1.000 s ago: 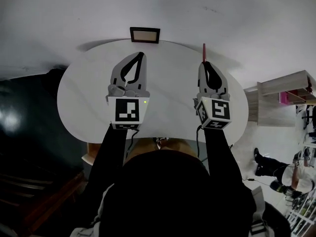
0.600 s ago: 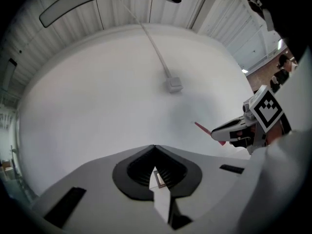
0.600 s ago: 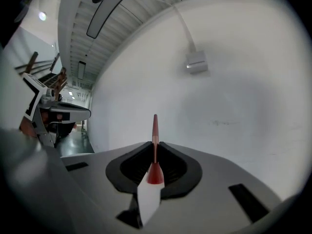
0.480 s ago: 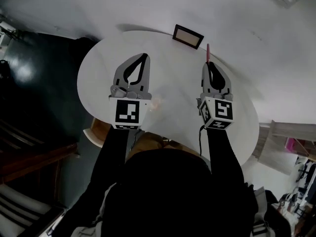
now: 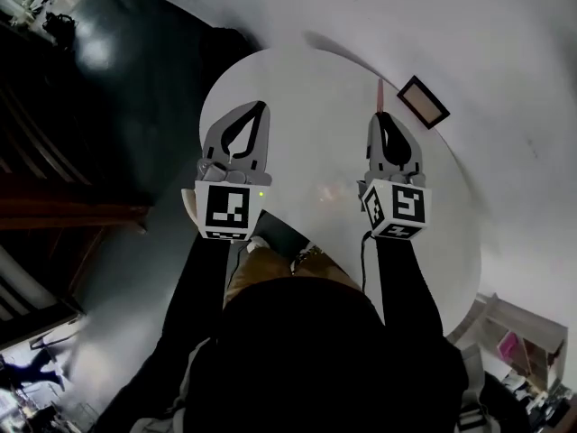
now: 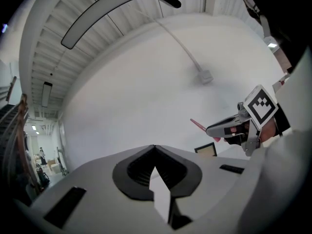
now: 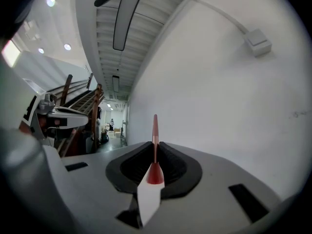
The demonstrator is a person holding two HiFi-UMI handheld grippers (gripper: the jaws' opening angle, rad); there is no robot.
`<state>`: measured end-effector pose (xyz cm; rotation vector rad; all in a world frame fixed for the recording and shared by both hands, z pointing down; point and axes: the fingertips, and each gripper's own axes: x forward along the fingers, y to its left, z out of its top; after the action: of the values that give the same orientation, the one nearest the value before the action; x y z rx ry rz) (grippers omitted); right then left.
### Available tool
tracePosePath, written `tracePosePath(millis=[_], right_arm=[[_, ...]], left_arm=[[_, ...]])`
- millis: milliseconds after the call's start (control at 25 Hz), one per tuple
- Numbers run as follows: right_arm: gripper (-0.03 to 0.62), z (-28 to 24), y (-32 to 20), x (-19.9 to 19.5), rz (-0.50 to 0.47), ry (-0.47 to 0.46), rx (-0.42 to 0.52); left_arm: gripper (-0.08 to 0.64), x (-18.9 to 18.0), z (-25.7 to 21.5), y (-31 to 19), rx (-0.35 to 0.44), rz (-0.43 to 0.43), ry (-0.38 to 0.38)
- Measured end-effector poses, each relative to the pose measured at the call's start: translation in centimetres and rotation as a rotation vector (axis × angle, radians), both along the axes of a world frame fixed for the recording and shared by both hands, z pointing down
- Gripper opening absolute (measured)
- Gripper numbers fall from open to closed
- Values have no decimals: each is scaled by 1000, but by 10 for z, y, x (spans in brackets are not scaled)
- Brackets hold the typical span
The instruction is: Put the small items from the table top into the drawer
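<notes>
On the left, we hold the left gripper (image 5: 261, 106) above the round white table (image 5: 306, 97) with its jaws brought together on nothing. Its own view shows the two tips meeting with no item between them, so we judge this hand idle, raised clear of the work and free to deal with the drawer. Below it, just under the table's near edge by our lap, sits a dark panel (image 5: 281, 234) that may be the drawer; we cannot be sure. To the right, the right gripper (image 5: 380, 115) is pinched narrow on a slim red pen (image 5: 379, 91), gripped near its thicker end so the thin tip sticks straight out past the jaws, off the table top — a hold that seems meant for carrying it over and lowering it into the drawer. Farthest right, a small framed picture (image 5: 423, 102) rests at the table's far edge, well apart from both grippers — we read it as one more item awaiting its turn
</notes>
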<state>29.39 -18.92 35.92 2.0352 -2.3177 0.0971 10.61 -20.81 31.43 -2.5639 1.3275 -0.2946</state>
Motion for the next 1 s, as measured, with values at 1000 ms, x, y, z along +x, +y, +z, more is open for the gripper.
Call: tracePosePath(millis=[1000], right_arm=[[63,-5,2,-304,-385,-21,-5]], left_arm=[[15,-256,3,63,8,-215,39]])
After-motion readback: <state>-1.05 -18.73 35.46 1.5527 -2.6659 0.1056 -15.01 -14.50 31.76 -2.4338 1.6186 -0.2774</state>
